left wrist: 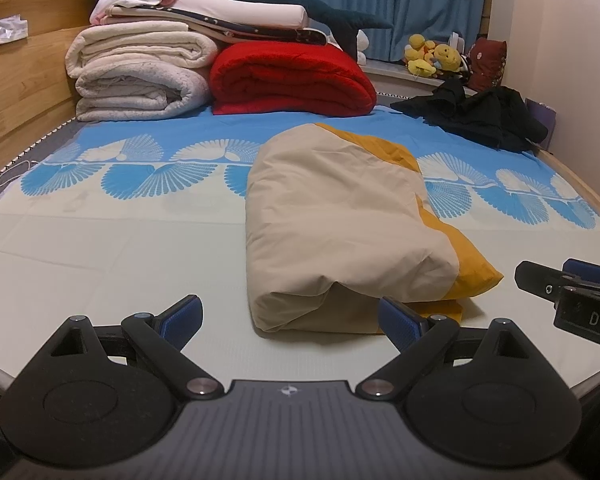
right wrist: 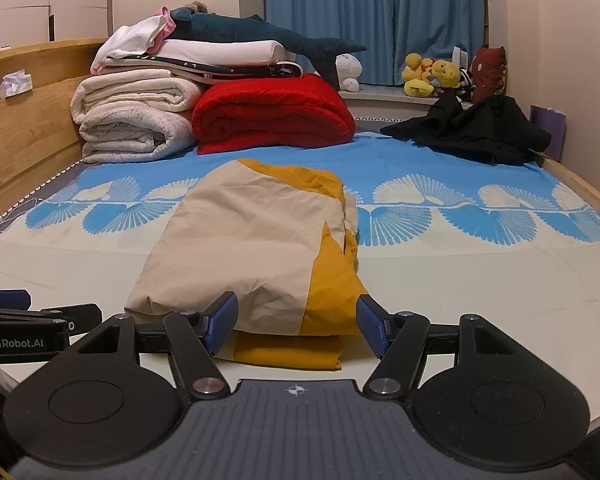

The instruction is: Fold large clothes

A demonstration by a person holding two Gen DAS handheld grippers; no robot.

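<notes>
Presently: beige-and-mustard folded cotton cover [right wrist: 256, 240] on patterned blue bed sheet [left wrist: 100, 240]; left tool [left wrist: 290, 320], right tool [right wrist: 296, 322] both spread, empty. Near hem, probably layered: pinch all plies together.

The left claw [right wrist: 4, 336], seen just left of the folded beige-and-yellow garment [right wrist: 244, 248], reads "GenRobot.AI"; the right claw [left wrist: 580, 304], at its right, shows only "DAS".
</notes>
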